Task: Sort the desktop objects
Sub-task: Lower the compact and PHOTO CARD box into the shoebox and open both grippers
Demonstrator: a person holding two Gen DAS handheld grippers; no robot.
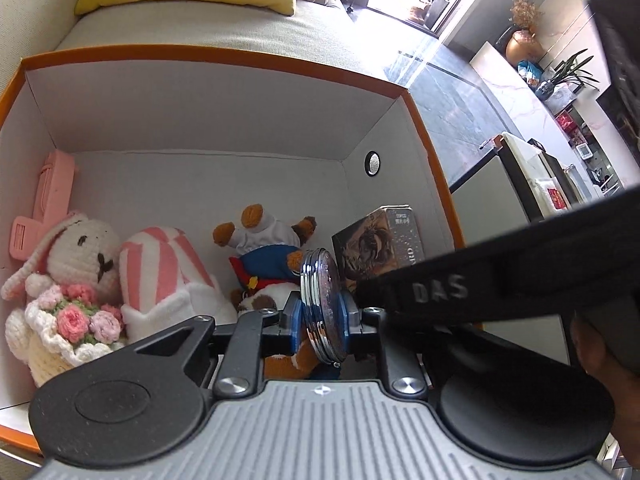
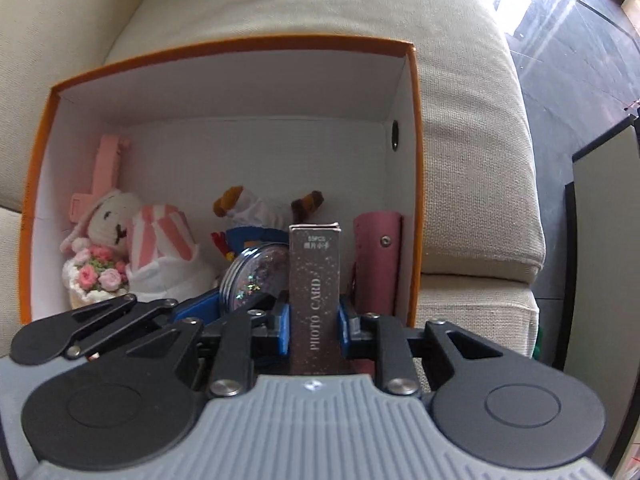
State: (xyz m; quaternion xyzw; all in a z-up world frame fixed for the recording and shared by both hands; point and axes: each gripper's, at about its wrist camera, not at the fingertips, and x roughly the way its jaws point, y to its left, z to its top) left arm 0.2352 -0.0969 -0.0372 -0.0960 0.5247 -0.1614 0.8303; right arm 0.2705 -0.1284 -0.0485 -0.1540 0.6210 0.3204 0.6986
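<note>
An orange box [image 1: 420, 120] with white walls fills the frame's centre, resting on a cream sofa [image 2: 460, 160]. Low centre, the left gripper [image 1: 320, 316] pinches a round glittery compact [image 1: 322, 304] edge-on, possibly loosely. The right gripper [image 2: 314, 320] pinches an upright photo card box [image 2: 316, 280]. Plush toys [image 1: 80, 280] lie at lower left.

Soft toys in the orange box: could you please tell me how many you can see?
3: a crocheted rabbit at the left wall, a pink-striped plush beside it, and an upside-down bear in the middle. Others may be hidden beneath.
</note>
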